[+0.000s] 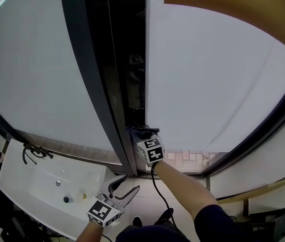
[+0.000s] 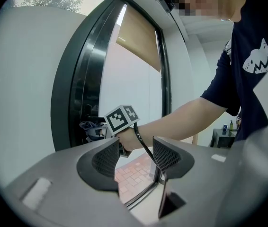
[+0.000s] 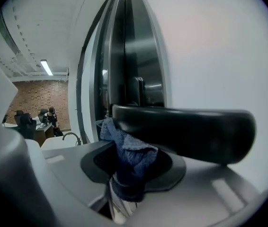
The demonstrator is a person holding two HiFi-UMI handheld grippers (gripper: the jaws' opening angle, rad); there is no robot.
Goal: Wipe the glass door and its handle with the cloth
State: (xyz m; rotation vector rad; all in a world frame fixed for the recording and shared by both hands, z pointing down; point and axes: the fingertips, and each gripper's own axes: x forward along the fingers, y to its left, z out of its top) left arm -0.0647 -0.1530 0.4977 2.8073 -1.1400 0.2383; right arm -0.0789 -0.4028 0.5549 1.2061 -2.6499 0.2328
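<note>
Partly hidden behind handle (image 3: 186,126), cloth (image 3: 127,148) clamped in right tool (image 3: 134,167), left tool (image 2: 136,156) apart

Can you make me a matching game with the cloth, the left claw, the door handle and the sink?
Things:
1. blue cloth
2. left claw
3. door handle
4. sink

Clues:
A. white, low on the left
B. open, with nothing in it
C. black bar, touching the cloth
D. pinched in the right claw

Pairs: 1-D, 2-B, 3-C, 4-A
</note>
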